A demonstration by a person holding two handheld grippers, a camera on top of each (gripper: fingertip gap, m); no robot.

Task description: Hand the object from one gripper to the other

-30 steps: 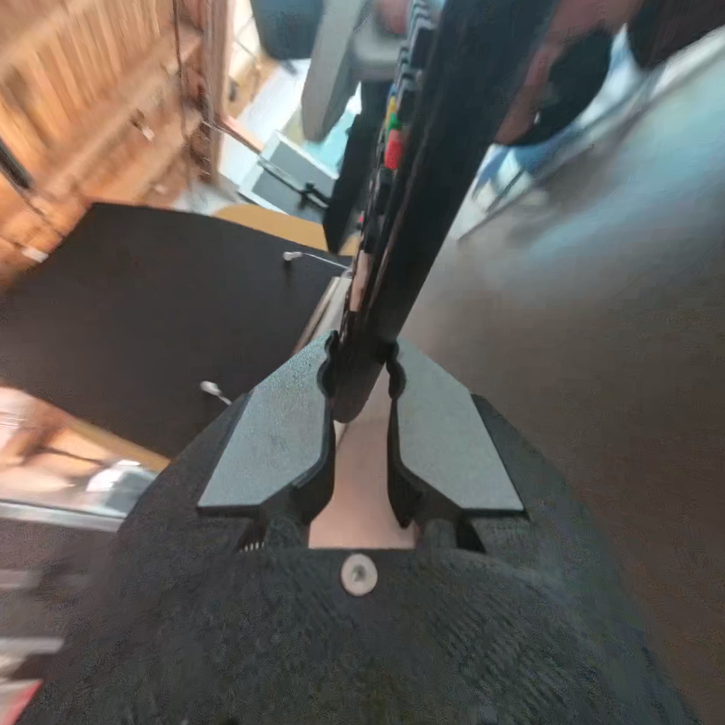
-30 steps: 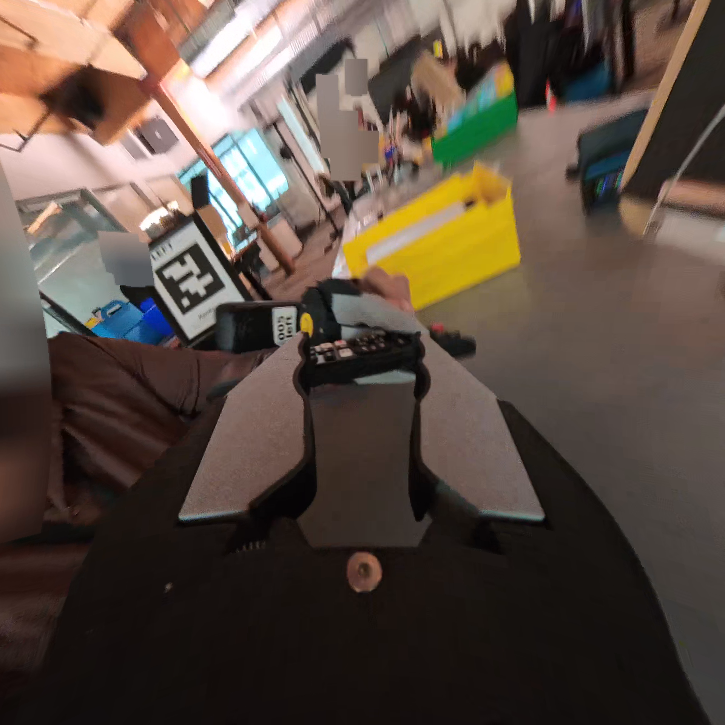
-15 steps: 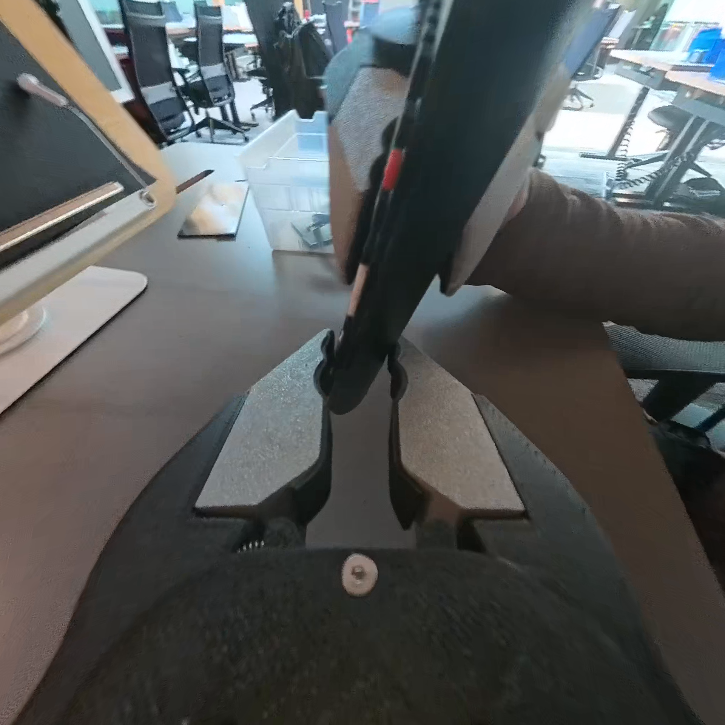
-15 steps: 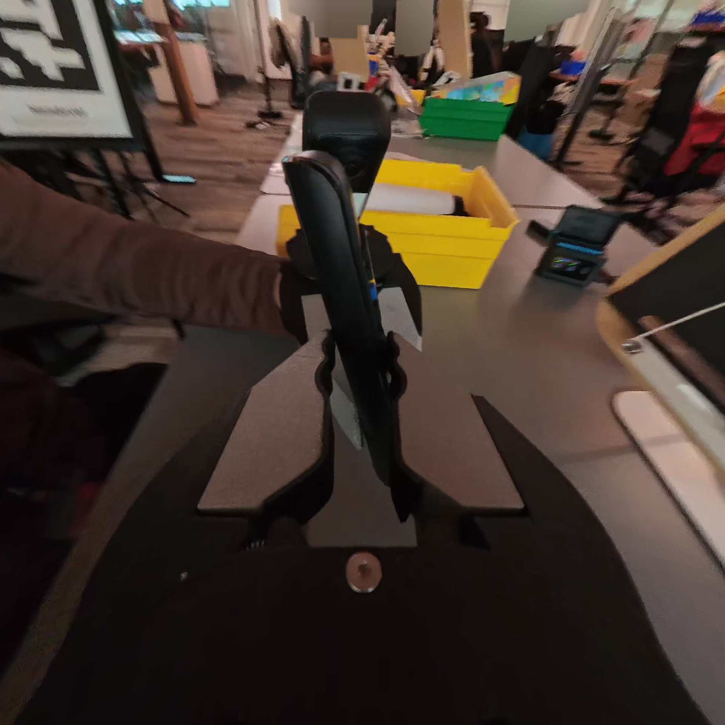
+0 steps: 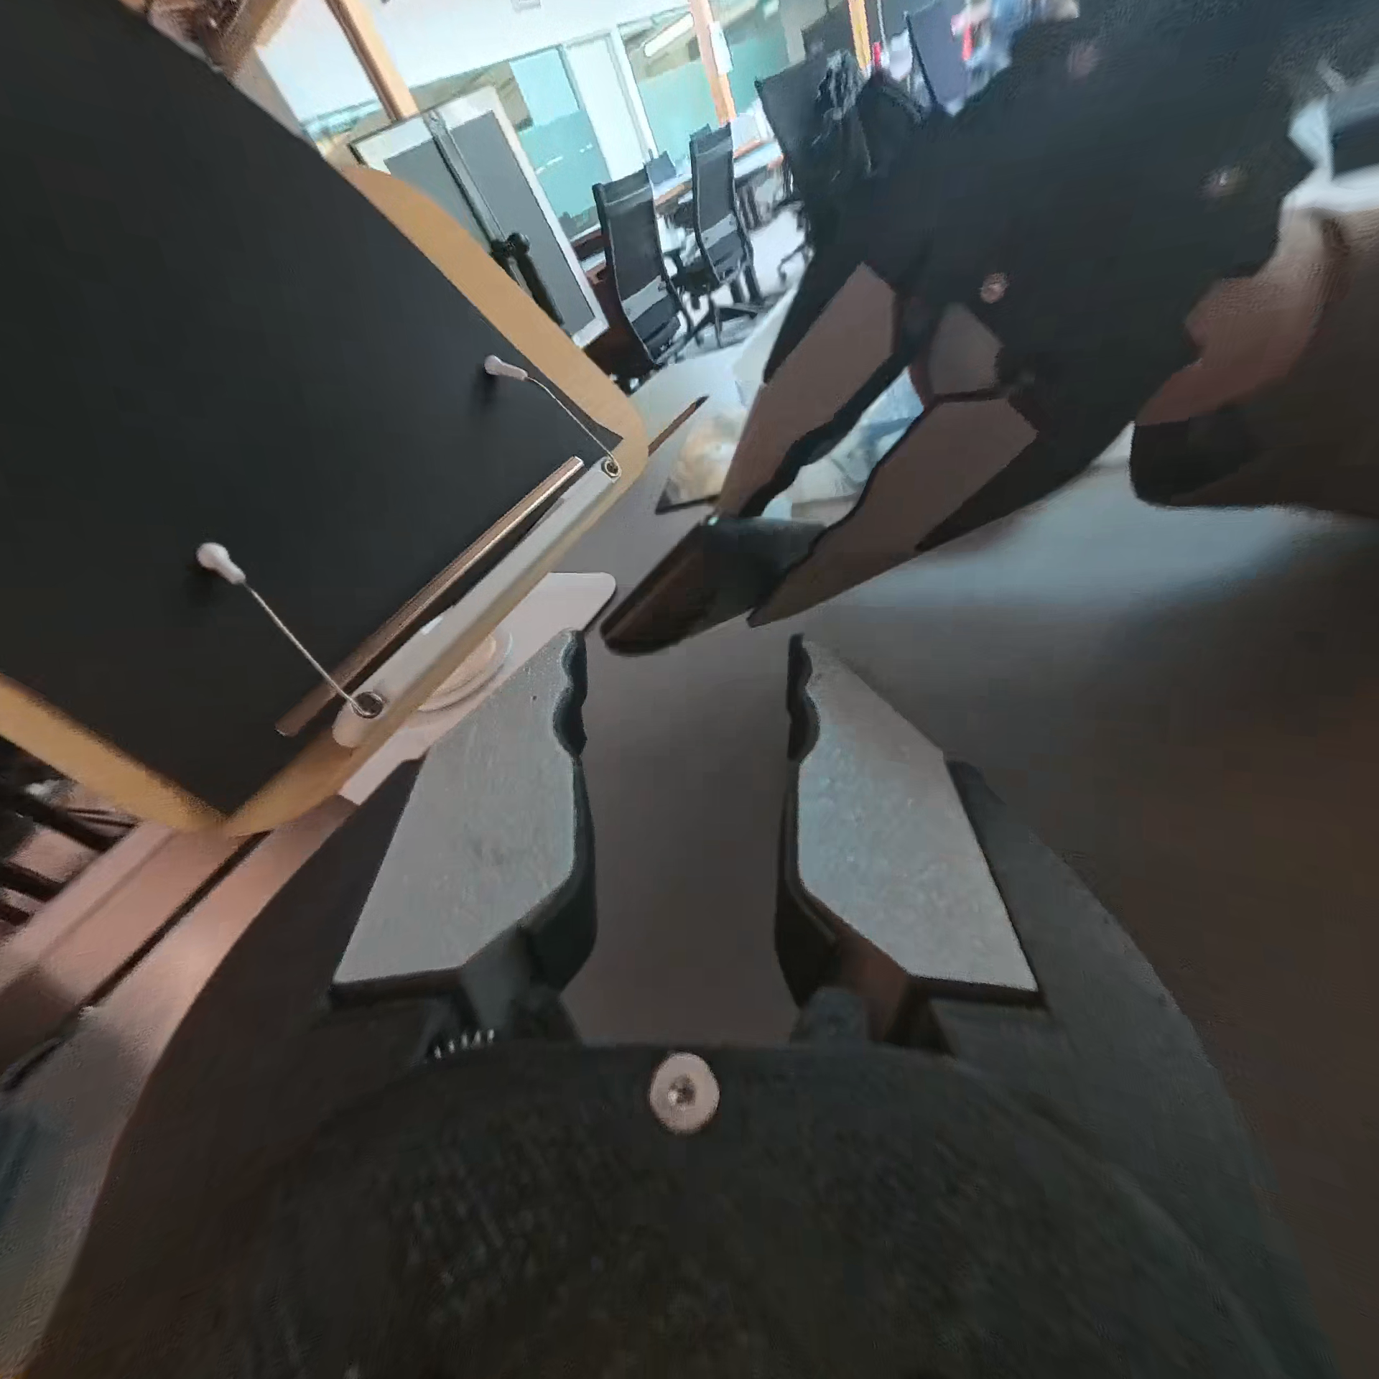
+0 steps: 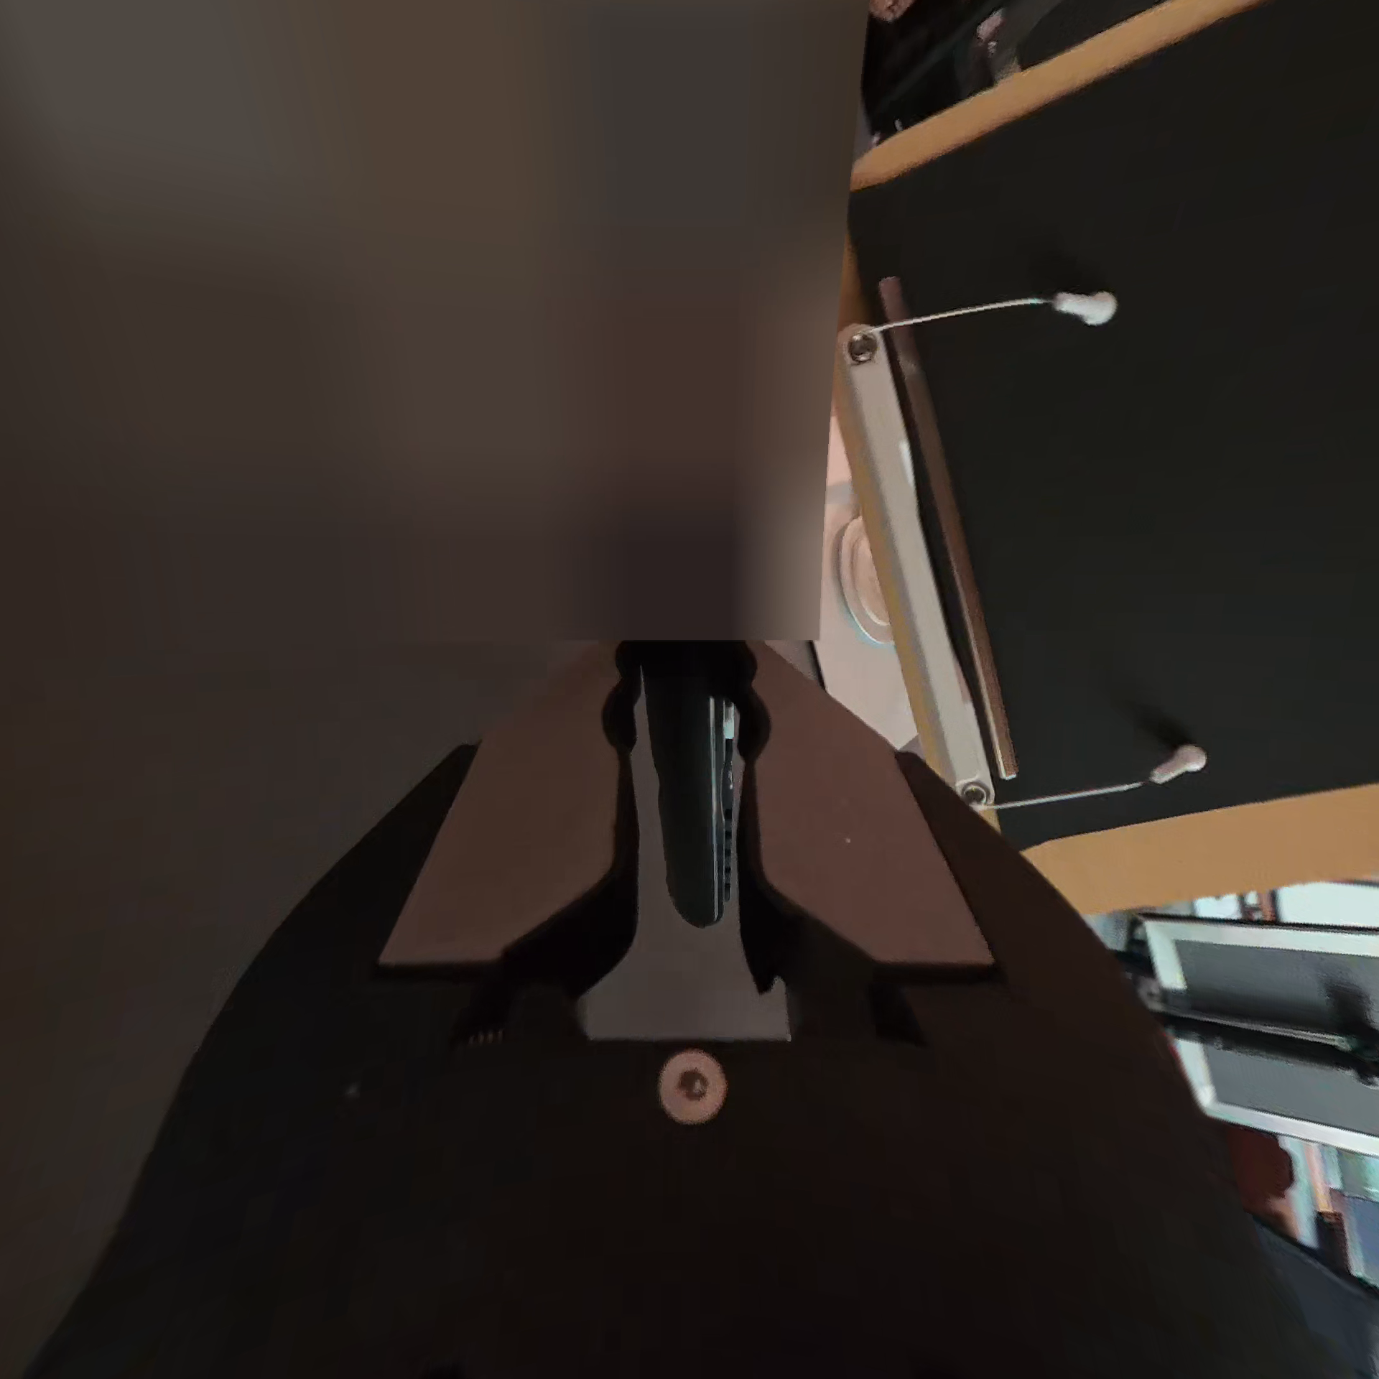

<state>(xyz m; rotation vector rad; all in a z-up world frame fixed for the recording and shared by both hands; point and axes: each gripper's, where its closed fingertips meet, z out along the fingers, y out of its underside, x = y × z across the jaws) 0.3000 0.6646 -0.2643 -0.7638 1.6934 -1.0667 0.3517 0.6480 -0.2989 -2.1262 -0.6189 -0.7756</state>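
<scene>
Left wrist view: left gripper point(image 5: 685, 657) stands wide apart, empty; right gripper point(image 5: 754, 567), upper right, clamps the black remote point(image 5: 701, 578). Table point(image 5: 1045, 709) is clear beyond.

Right wrist view: remote point(image 6: 690, 806) pinched at centre; stand point(image 6: 1119, 448) borders right.

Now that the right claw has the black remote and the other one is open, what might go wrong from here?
Two risks, both guesses:
1. The right gripper pinches only one end of the remote, so it might pivot or slip.
2. The book stand sits close beside the open left gripper; a swing could knock it.
</scene>
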